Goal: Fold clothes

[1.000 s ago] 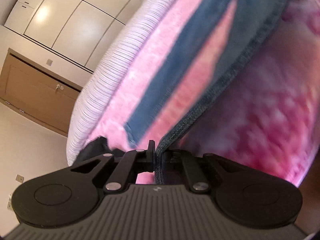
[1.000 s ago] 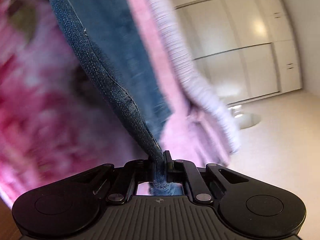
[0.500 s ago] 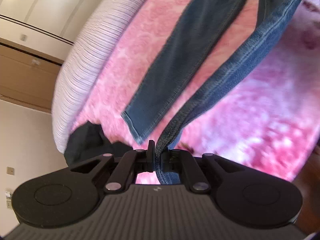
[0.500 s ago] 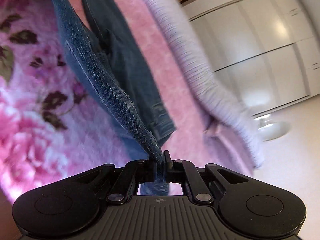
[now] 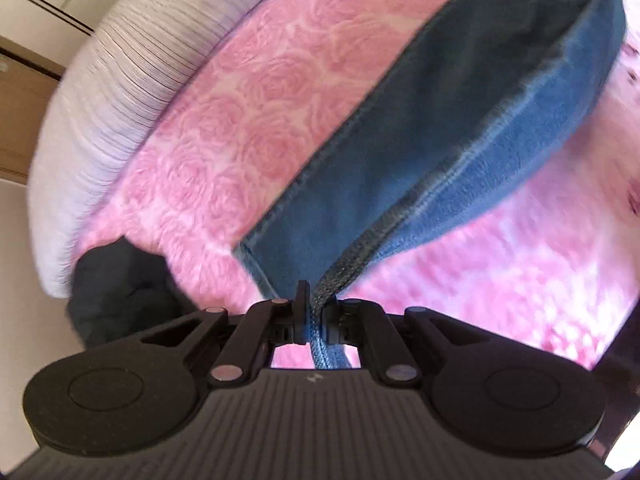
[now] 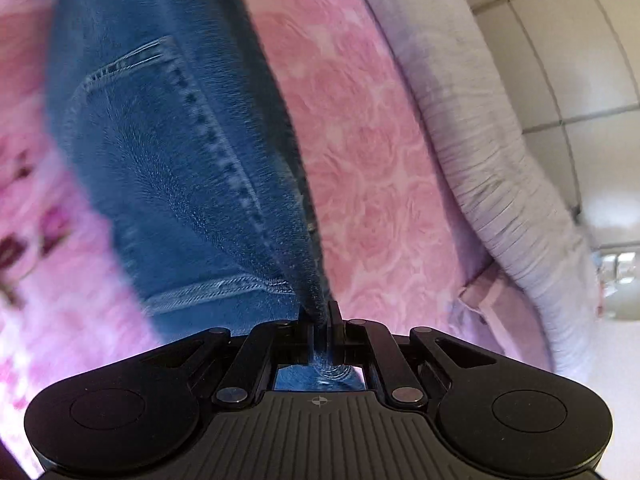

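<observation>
Both my claws, left claw (image 5: 311, 300) and right claw (image 6: 319, 312), pinch the jeans (image 6: 172, 152) ahead of them above the pink blanket (image 5: 248, 128); thin edge grips could slip, dropping the denim.

Motion blur smears the jeans (image 5: 460, 152) and the pink floral blanket (image 5: 500, 272) in both wrist views. The jeans run off each picture's top edge. A dark garment (image 5: 116, 288) at the bed's corner is part hidden behind the left gripper (image 5: 312, 304), too blurred to name.
</observation>
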